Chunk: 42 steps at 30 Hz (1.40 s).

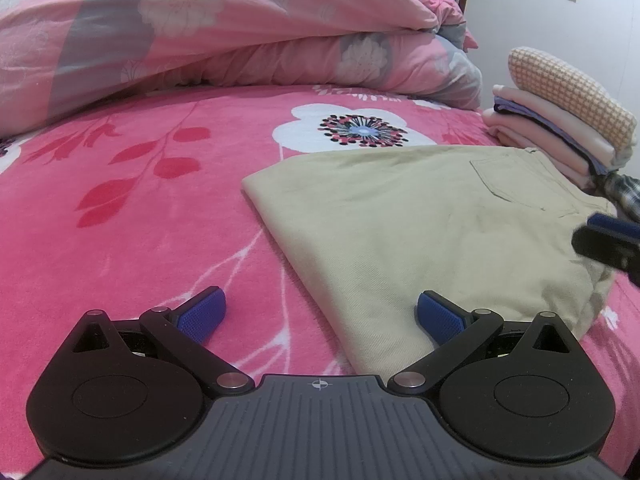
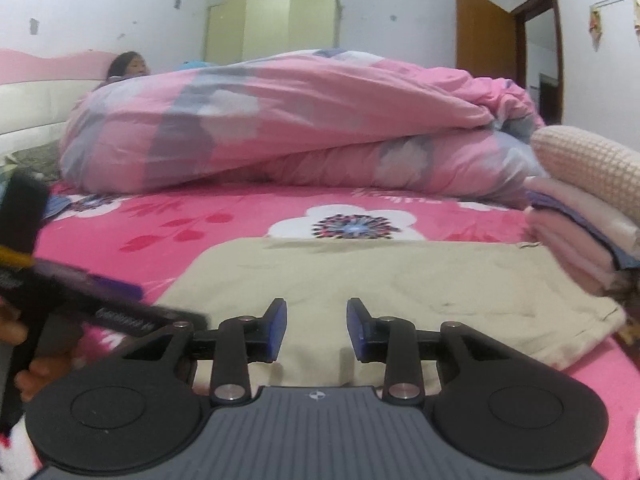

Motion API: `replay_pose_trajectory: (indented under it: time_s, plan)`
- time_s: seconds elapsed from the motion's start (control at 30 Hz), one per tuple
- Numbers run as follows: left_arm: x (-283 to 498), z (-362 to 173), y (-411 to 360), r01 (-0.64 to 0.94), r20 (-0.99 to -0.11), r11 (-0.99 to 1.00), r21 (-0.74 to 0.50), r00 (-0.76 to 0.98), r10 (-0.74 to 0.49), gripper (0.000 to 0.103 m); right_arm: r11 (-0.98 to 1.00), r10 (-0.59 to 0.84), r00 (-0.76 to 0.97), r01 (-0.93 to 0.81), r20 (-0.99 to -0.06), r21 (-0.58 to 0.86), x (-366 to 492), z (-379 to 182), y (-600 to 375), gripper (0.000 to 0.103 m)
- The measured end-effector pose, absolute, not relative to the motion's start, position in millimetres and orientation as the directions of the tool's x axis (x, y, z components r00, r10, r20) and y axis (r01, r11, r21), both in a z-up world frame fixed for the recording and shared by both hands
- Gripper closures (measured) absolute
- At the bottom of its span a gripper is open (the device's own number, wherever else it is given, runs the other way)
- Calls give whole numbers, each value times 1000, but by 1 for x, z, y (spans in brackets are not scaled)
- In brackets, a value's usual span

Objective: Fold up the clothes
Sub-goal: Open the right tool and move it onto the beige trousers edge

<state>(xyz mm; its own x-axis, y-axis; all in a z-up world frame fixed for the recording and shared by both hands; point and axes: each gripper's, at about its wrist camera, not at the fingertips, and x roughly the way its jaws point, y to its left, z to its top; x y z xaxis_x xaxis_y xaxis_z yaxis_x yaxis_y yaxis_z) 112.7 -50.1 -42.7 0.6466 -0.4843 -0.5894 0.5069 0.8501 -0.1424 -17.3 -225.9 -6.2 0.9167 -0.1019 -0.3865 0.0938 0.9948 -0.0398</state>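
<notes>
- On the bed, over at the left, the pink flowered blanket lies bare, with red leaf prints and a white blossom further in.
- Behind it a pink and grey quilt is heaped in a long roll across the far side of the bed.
- The left gripper hangs low over the near edge, its jaws spread wide with nothing between them; the left blue pad is over bare blanket and the right one over the near corner of the trousers.
- In the middle lie the beige trousers, folded into a flat slab with a back pocket facing up, resting on the blanket.
- The right gripper is above the near edge of that slab; its jaws stand partly open with a clear gap, and the cloth lies below them, not pinched.
- From the left camera only a blurred dark tip of the right gripper shows, at the slab's right end.
- At the far right a stack of folded clothes sits just beside the trousers: pale pink layers, a purple one, and a checked waffle-knit piece on top.
</notes>
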Motion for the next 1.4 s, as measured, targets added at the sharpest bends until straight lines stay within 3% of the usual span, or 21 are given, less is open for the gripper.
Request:
replay_pose_trajectory:
  time_s: [0.23,0.37,0.77,0.87,0.97,1.1,1.17,1.23,1.4]
  plan:
    - [113,-43,-50,507,-589,850,-142,647,-484,0,987,-155,894,155,-421,-34,2,-15,-246,67]
    - [113,-43,-50,507,-590,851,-138,648,-482,0,983,-157,840,186,-519,3,15,-42,-261,65]
    - [114,-44,-47,509,-584,847,-153,645,-493,0,980,-163,841,197,-515,12,13,-45,-260,65]
    - [117,-43,-40,504,-571,840,-201,637,-519,0,979,-165,832,201,-529,12,12,-36,-259,64]
    - [119,-42,-31,486,-552,831,-270,629,-547,0,990,-114,876,139,-469,18,-11,-24,-249,63]
    - [123,-42,-26,470,-538,820,-326,621,-570,0,987,15,918,-76,-396,-141,-44,-18,-201,55]
    - [123,-42,-26,467,-536,819,-332,621,-572,0,954,81,925,-181,-372,-240,-59,-17,-174,38]
    - [123,-42,-26,467,-534,819,-334,622,-573,0,892,111,927,-252,-358,-375,-68,-24,-145,29]
    - [125,-41,-19,449,-518,806,-385,618,-591,0,745,80,924,-304,-373,-594,-62,-45,-106,29]
